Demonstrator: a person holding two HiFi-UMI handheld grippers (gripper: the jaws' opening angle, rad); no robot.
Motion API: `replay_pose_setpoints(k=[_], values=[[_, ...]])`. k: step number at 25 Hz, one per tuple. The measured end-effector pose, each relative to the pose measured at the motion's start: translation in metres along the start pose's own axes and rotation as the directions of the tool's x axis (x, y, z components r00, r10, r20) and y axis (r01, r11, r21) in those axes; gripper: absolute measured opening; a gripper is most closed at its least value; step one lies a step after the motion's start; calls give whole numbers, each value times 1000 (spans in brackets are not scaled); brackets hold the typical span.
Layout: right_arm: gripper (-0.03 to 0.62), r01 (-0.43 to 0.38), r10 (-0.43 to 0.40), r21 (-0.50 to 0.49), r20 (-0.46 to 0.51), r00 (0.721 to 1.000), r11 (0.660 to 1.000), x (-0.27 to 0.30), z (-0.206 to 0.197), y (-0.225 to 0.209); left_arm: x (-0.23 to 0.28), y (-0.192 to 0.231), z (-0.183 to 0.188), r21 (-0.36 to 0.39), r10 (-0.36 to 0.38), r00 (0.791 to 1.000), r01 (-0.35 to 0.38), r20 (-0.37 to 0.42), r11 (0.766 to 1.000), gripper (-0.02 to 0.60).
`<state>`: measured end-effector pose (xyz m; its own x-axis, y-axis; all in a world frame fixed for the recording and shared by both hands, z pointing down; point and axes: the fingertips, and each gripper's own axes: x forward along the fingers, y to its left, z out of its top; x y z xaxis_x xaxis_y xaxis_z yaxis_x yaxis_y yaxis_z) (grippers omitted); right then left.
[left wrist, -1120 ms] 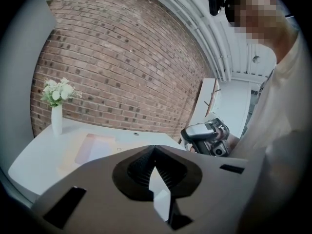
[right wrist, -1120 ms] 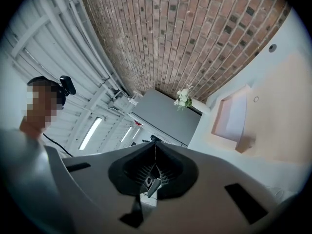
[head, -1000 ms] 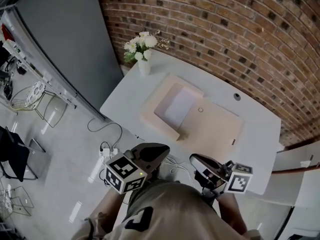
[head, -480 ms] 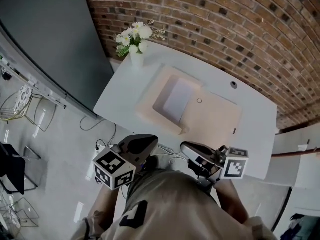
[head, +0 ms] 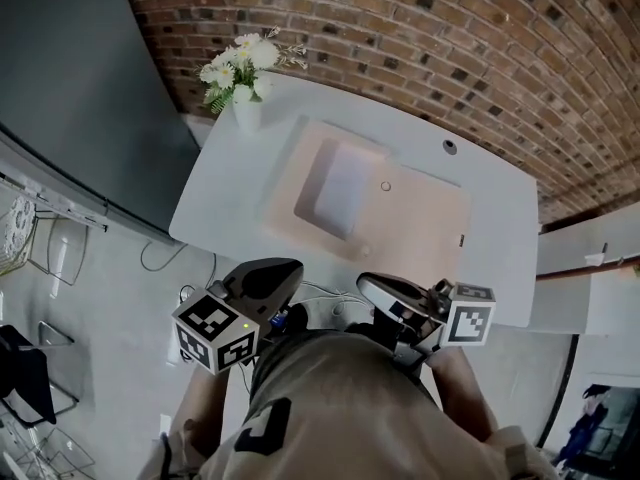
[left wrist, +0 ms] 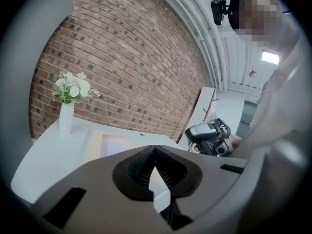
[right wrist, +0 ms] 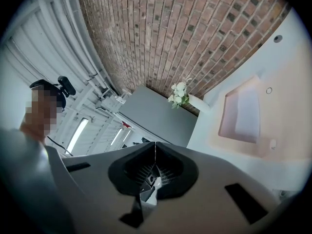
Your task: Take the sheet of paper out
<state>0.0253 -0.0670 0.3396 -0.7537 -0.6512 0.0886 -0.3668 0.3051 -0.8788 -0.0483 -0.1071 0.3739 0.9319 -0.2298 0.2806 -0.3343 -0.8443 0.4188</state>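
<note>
Left gripper [head: 287, 270] and right gripper [head: 366, 284], both clenched empty, by the table's [head: 225, 203] near edge.
Sheet of paper [head: 345, 180] lies in an open beige box [head: 425, 230]; brick wall [head: 450, 48] behind.

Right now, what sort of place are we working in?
Likely an indoor studio or office-type room: a brick wall, a white table with a vase of flowers, and a grey partition beside it.

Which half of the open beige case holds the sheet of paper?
The recessed half nearer the flower vase; the white sheet lies in it. The other half is flat, without paper.
</note>
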Motion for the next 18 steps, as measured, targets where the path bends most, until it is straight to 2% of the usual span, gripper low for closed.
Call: replay_pose_setpoints(k=[6, 10, 15, 18], values=[[25, 75, -75, 16, -7, 997, 997, -11, 9, -37, 4, 6, 2, -12, -5, 1000, 5, 3, 1000, 14], [25, 133, -132, 16, -40, 990, 991, -18, 23, -78, 5, 12, 3, -20, 41, 999, -41, 10, 999, 14], [25, 101, -95, 24, -167, 981, 995, -17, 28, -113, 8, 14, 7, -46, 124, 992, -123, 31, 991, 14], [25, 95, -79, 61, -216, 973, 994, -14, 32, -138, 15, 14, 11, -65, 172, 984, -170, 37, 983, 14]])
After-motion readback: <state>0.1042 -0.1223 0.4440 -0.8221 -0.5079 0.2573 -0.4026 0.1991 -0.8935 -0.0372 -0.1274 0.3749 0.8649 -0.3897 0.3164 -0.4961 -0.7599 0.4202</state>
